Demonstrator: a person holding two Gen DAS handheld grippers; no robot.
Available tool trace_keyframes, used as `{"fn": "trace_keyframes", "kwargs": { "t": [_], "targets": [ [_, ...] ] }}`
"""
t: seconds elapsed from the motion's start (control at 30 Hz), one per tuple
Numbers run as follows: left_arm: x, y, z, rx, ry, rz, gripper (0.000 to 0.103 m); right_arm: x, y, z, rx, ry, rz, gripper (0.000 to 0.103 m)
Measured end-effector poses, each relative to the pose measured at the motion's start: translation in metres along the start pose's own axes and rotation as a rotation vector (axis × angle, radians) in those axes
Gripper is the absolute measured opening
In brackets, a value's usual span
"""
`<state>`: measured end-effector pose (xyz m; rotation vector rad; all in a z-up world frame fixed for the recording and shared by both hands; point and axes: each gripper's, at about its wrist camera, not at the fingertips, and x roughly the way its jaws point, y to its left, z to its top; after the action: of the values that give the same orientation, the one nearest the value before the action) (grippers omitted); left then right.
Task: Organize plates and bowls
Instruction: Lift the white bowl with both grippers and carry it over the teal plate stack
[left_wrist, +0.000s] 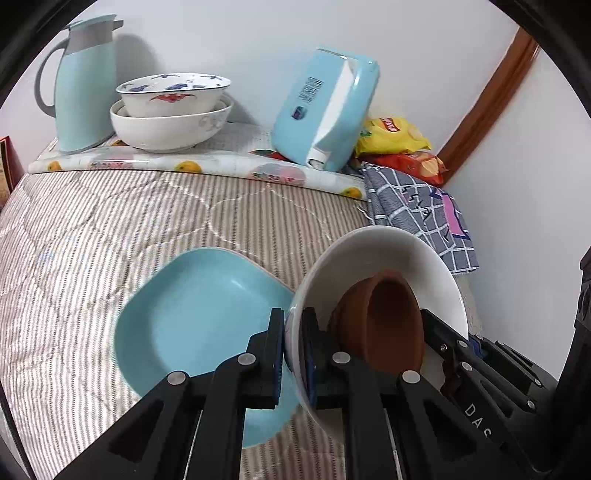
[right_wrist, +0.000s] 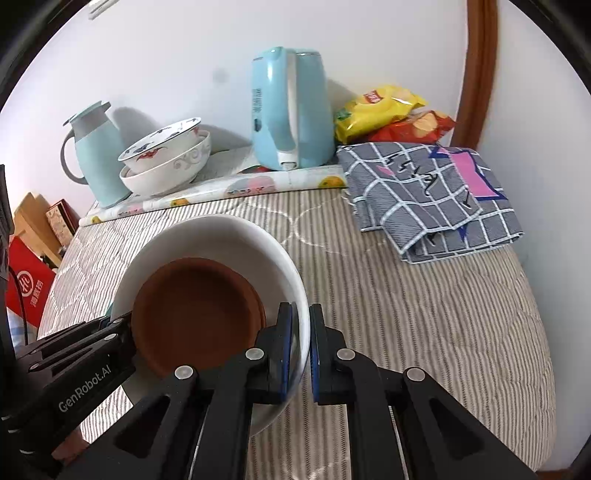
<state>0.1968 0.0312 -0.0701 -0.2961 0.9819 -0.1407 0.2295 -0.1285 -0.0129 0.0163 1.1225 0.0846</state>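
Observation:
A white bowl (left_wrist: 388, 254) holds a smaller brown bowl (left_wrist: 388, 321) and is lifted above the striped quilt. My left gripper (left_wrist: 293, 354) is shut on its left rim. My right gripper (right_wrist: 301, 350) is shut on the opposite rim of the white bowl (right_wrist: 221, 236); the brown bowl (right_wrist: 195, 314) sits inside. A light blue plate (left_wrist: 195, 328) lies on the quilt left of the white bowl. Two stacked patterned bowls (left_wrist: 170, 107) stand at the back on a fruit-print mat (left_wrist: 207, 164); they also show in the right wrist view (right_wrist: 166, 158).
A pale blue thermos jug (left_wrist: 85, 85) and a blue electric kettle (left_wrist: 328, 110) stand on the mat. Snack bags (left_wrist: 399, 144) and a checked grey cloth (right_wrist: 432, 195) lie at the back right. Red and cardboard boxes (right_wrist: 29, 280) sit beyond the quilt's left edge.

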Motion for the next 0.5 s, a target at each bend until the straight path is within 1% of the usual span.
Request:
{"fn": "trace_keyframes", "kwargs": {
  "t": [0.5],
  "targets": [
    [-0.006,0.034,0.007,-0.036,-0.012,0.010,0.010,0.011,0.034,0.004,-0.025,0.008,0.021,0.008]
  ]
}}
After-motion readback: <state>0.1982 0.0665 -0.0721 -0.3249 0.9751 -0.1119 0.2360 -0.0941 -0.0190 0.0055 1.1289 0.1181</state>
